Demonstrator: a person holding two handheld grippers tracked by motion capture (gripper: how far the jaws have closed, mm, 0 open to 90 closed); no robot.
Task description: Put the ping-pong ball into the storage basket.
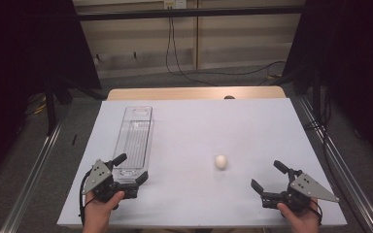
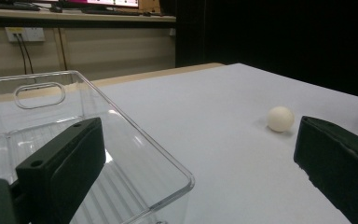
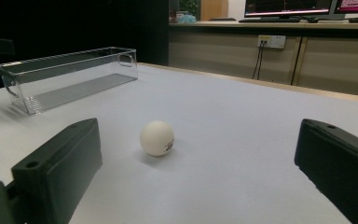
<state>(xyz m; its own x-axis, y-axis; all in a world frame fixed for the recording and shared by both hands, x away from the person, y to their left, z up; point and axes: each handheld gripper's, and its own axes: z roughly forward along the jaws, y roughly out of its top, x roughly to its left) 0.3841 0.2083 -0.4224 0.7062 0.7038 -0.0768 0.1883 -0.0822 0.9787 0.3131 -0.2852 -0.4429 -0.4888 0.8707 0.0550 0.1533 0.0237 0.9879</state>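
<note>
Ball (image 3: 157,138) print: dark, illegible

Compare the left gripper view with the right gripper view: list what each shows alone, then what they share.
Left gripper view alone: the clear bin close up, its near corner between that claw's open jaws. Right gripper view alone: dark print on the white ball, and monitors on the far counter. Shared: bin, ball, white tabletop and a wall socket.

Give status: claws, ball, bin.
Left claw open, straddling near end of clear bin. Right claw open, holding nothing. White ball loose on table, outside bin. Nothing between ball and right claw.
</note>
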